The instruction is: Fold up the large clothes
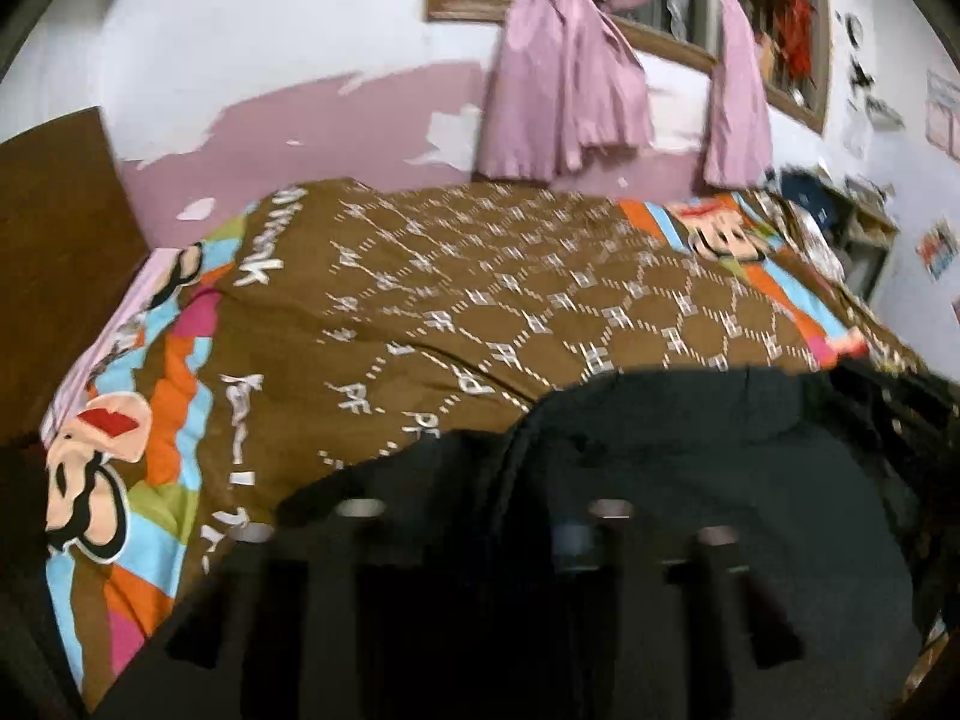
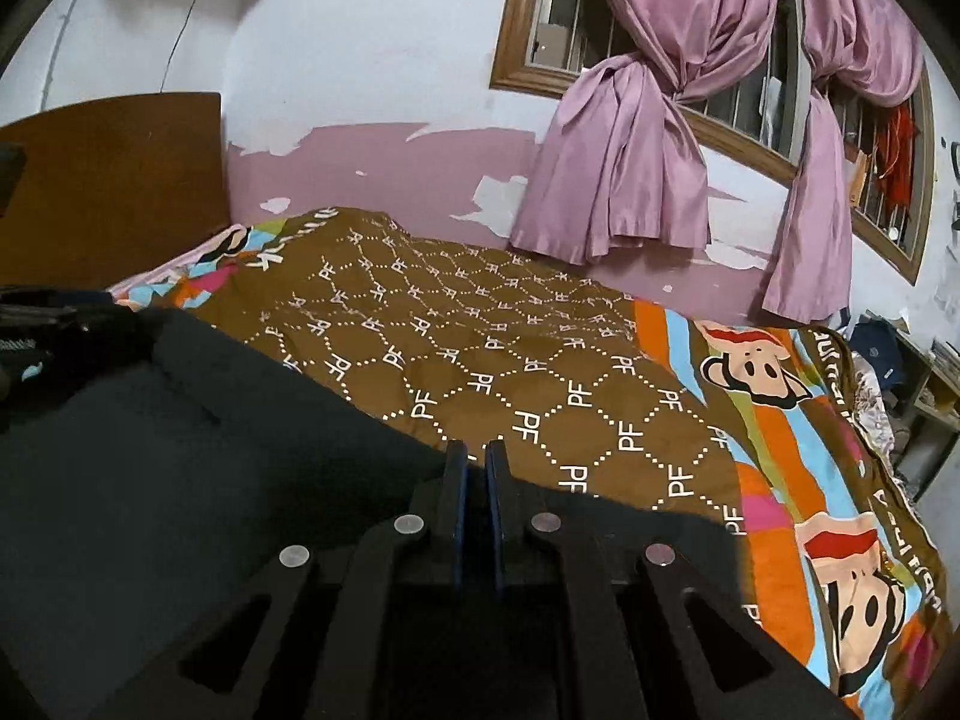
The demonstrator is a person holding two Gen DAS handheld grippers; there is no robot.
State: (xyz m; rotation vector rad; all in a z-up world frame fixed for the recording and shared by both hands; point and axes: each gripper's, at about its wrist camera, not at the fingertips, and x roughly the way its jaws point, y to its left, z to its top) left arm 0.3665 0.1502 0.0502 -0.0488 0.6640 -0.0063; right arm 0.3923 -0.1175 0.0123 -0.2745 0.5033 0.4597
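A large black garment (image 1: 690,480) lies spread on the near part of the bed and fills the lower half of both views (image 2: 150,450). In the right wrist view my right gripper (image 2: 474,456) is shut, its blue pads (image 2: 459,480) nearly together on the garment's far edge, low over the brown bedspread (image 2: 540,372). In the blurred left wrist view my left gripper (image 1: 486,468) sits over the same garment with its linkages spread apart. Its black fingers are hard to make out against the dark cloth, and nothing shows pinched between them.
The bedspread (image 1: 480,300) has cartoon monkey faces and bright stripes along its edges. A wooden headboard (image 2: 108,180) stands at the left. Behind the bed are a peeling pink wall and tied purple curtains (image 2: 630,180) over a barred window. Cluttered shelves (image 2: 924,384) stand at the far right.
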